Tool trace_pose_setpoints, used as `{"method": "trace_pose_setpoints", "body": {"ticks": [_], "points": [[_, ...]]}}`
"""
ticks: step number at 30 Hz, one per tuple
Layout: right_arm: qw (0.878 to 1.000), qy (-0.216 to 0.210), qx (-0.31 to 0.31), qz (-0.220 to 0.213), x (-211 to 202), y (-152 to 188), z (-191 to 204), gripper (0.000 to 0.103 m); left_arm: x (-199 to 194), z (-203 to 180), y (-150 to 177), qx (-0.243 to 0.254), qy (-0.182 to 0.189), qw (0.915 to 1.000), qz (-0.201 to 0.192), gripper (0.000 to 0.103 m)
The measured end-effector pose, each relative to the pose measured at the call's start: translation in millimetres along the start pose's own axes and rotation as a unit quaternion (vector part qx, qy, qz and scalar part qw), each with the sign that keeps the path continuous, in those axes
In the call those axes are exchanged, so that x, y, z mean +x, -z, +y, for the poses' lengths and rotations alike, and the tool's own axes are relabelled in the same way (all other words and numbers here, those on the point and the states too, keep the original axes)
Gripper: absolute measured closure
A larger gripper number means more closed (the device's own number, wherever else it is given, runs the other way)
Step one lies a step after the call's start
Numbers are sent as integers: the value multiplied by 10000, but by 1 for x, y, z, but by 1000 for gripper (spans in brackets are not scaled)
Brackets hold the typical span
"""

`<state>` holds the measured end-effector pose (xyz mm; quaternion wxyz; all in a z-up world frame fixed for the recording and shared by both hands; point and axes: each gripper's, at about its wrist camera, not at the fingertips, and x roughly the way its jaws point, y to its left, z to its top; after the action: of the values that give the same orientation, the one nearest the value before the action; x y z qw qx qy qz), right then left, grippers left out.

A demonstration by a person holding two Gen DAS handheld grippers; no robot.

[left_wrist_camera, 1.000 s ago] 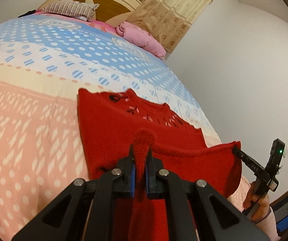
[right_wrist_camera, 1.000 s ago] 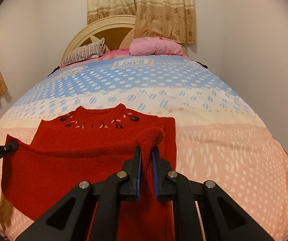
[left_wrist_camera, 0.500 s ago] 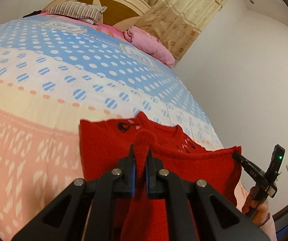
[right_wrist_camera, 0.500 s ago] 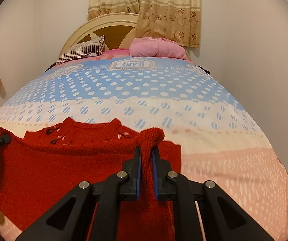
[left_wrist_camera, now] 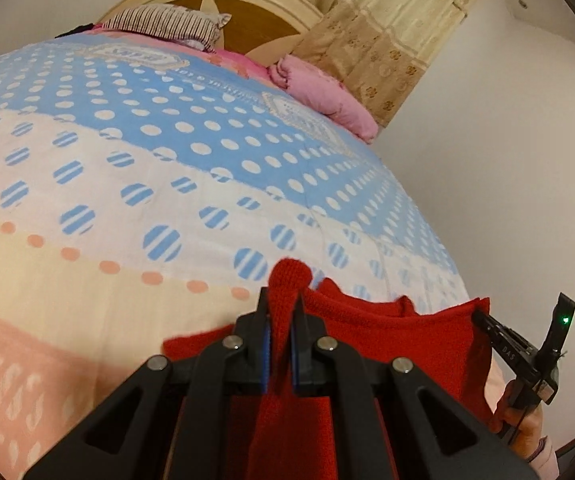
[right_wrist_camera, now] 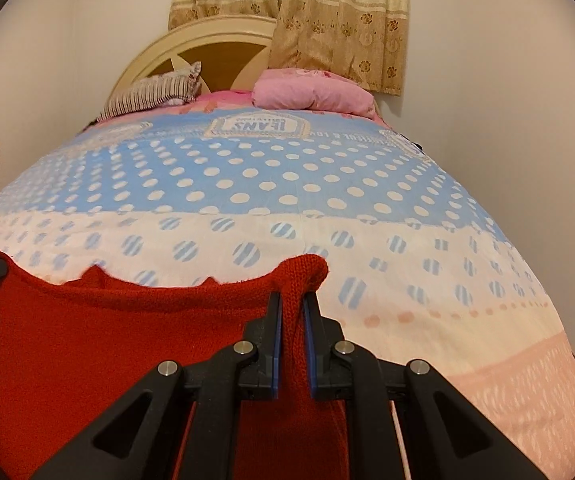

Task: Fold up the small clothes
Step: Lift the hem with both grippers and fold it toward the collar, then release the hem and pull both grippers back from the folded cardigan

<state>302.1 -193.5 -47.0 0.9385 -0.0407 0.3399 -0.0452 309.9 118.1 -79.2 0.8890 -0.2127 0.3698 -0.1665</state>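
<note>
The bed [right_wrist_camera: 367, 184] takes up most of both views, covered with a quilt [left_wrist_camera: 167, 184] in blue, cream and peach bands with polka dots. At the far end there's a rounded cream headboard [right_wrist_camera: 207, 36], gold patterned curtains [right_wrist_camera: 327, 12] on the wall behind it, a pink pillow [right_wrist_camera: 311, 94] and a striped pillow [right_wrist_camera: 155, 92].

The red knit sweater [right_wrist_camera: 107, 344] is at the near end of the bed, its edge lifted and stretched between the two tools so the raised part hangs like a curtain in front of the rest of it. The neckline just peeks over the top edge in the right wrist view.

The left tool [left_wrist_camera: 283, 320] is clamped on one corner of the sweater, a bump of knit sticking up past the fingertips. The right tool [right_wrist_camera: 292, 308] is pinched on the other corner the same way. In the left wrist view you can see the right tool out at the far side with a green light on.
</note>
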Motion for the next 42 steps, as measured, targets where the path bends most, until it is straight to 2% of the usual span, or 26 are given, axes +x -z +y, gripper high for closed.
{"method": "trace_pose_setpoints", "body": {"ticks": [4, 7, 9, 12, 14, 15, 16, 17, 18, 19, 20, 21, 23, 25, 26, 29, 33, 35, 37, 38, 42], "points": [[9997, 101, 38, 238, 33, 4, -1, 94, 23, 8, 3, -21, -227, 9994, 257, 96], [9986, 55, 76, 514, 56, 13, -4, 94, 39, 21, 9, -262, -244, 9978, 563, 96], [9984, 5, 82, 564, 58, 15, -5, 94, 40, 27, 8, -416, -198, 9972, 587, 89], [9978, 41, 7, 659, 63, 16, -3, 94, 40, 29, 9, -465, -192, 9968, 620, 89], [9961, 20, -39, 876, 71, 16, -2, 91, 41, 27, 9, -459, -221, 9965, 657, 88], [9950, 25, -32, 1002, 76, 16, -2, 88, 40, 26, 9, -454, -234, 9963, 687, 88], [9947, 50, -6, 1028, 78, 15, -4, 77, 39, 25, 8, -449, -239, 9960, 738, 88], [9941, 156, 60, 1070, 77, 14, -7, 71, 37, 23, 6, -436, -290, 9954, 799, 86], [9937, 188, 116, 1096, 76, 14, -9, 65, 31, 23, 5, -408, -377, 9950, 833, 80], [9938, 10, 333, 1059, 66, 13, -17, 65, 25, 22, 4, -365, -455, 9949, 822, 78], [9944, -159, 538, 890, 54, 13, -25, 65, 8, 20, 4, -255, -534, 9958, 702, 70], [9947, -240, 853, 524, 30, 14, -36, 65, -1, 19, 5, -174, -604, 9960, 630, 60], [9914, -219, 1290, 18, -10, 21, -54, 64, -29, 16, 14, 51, -826, 9955, 453, 50], [9877, 71, 1542, -239, -44, 35, -66, 64, -46, 11, 24, 238, -964, 9943, 389, 50], [9880, 238, 1518, -180, -58, 45, -68, 64, -55, 6, 31, 346, -970, 9939, 381, 50], [9923, -169, 1217, 142, -77, 74, -55, 64, -75, -16, 61, 619, -825, 9940, 373, 50], [9984, -98, 408, 375, -90, 109, -16, 65, -80, -44, 100, 933, -830, 9912, 443, 49], [9975, -266, 403, 513, -91, 124, -10, 66, -74, -50, 113, 1037, -911, 9891, 521, 48], [9967, -261, 414, 651, -91, 136, -10, 66, -70, -55, 125, 1236, -1217, 9839, 420, 46], [9963, -222, 412, 726, -89, 143, -12, 67, -70, -57, 127, 1339, -1318, 9815, 358, 44], [9940, -243, 619, 867, -89, 159, -24, 75, -62, -58, 129, 1425, -1627, 9755, 396, 22]]}}
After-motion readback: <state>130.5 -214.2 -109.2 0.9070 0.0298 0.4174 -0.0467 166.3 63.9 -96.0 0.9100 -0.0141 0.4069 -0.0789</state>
